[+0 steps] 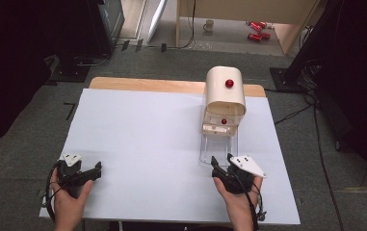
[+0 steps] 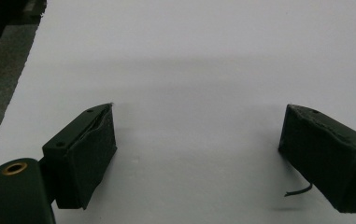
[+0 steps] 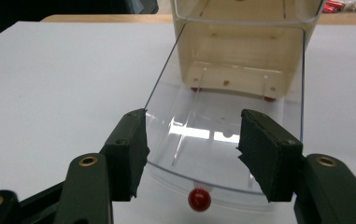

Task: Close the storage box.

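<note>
We see our right gripper (image 3: 192,154) with its jaws apart, just in front of the clear plastic drawer (image 3: 222,126) with a small red knob (image 3: 199,199), pulled out from the cream rounded cabinet (image 1: 225,91) on the white table (image 1: 142,139); nothing is gripped. Our left gripper (image 2: 196,154) rests open over bare table, well apart

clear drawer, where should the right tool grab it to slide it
By the small red knob on the drawer's front wall, coming in level from the person's side. The knob juts out toward the right tool, whose open jaws already stand above it.
</note>
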